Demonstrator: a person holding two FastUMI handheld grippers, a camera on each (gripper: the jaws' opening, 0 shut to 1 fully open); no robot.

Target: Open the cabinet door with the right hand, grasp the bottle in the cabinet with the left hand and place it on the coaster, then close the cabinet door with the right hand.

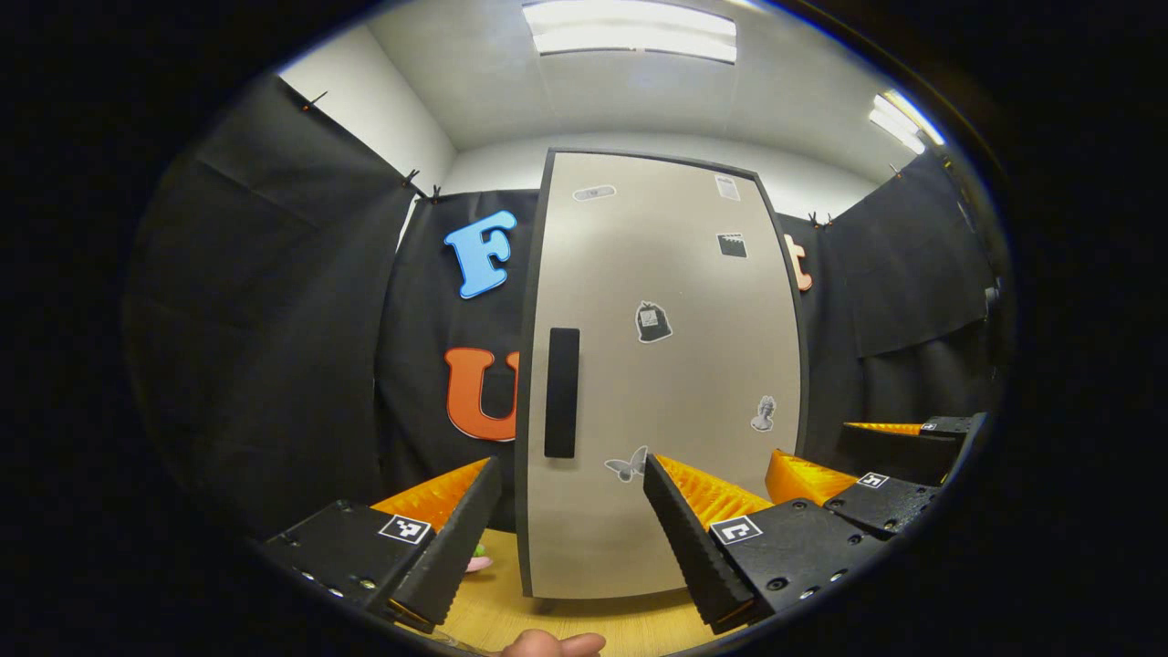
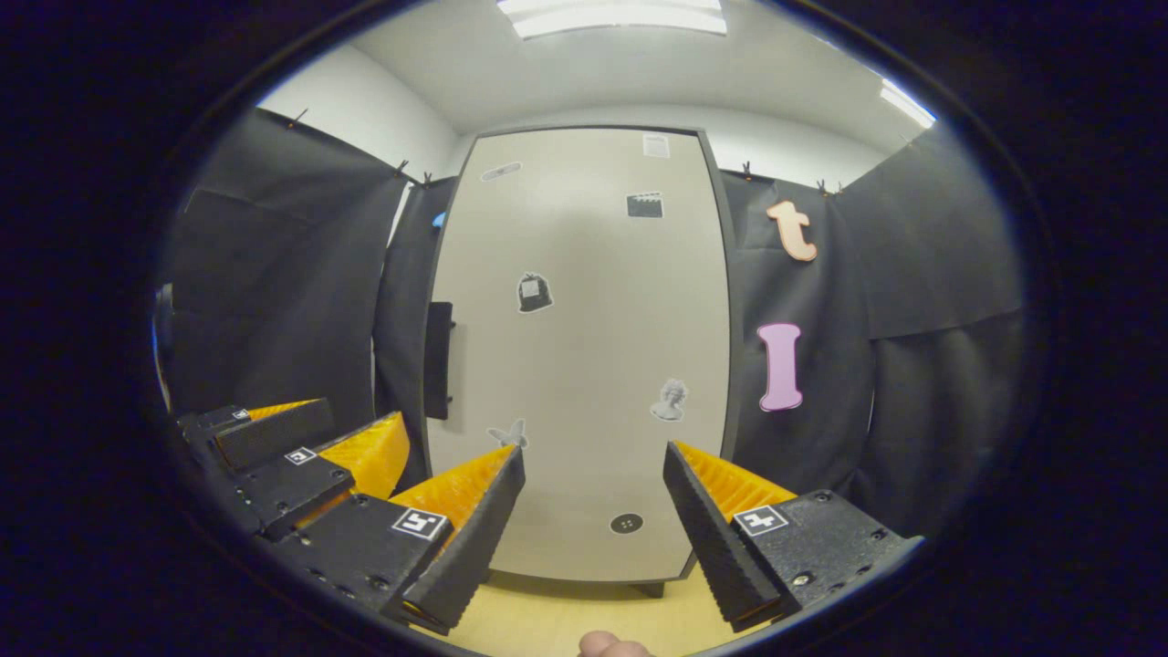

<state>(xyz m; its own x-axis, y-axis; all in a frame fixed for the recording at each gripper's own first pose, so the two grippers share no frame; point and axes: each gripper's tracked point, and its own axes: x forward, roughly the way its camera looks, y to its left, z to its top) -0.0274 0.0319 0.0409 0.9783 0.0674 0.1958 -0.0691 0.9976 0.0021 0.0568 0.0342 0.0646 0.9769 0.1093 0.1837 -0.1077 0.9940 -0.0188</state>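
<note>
Facing the shut cabinet door (image 1: 666,383), the left gripper (image 1: 573,538) and right gripper (image 2: 593,525) were held wide-jawed, gripping nothing.

We record bright, even light from ceiling panels (image 1: 630,30); the cabinet door (image 1: 666,365) shows a soft sheen. Fisheye distortion bows its edges. Focus stays sharp.

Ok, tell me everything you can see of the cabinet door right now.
The cabinet door is shut: a tall, pale grey panel with a dark edge, standing upright on the wooden table. A dark vertical handle sits near its left edge. Small stickers dot the front. Nothing touches it; both hand-held grippers are open, short of it.
</note>
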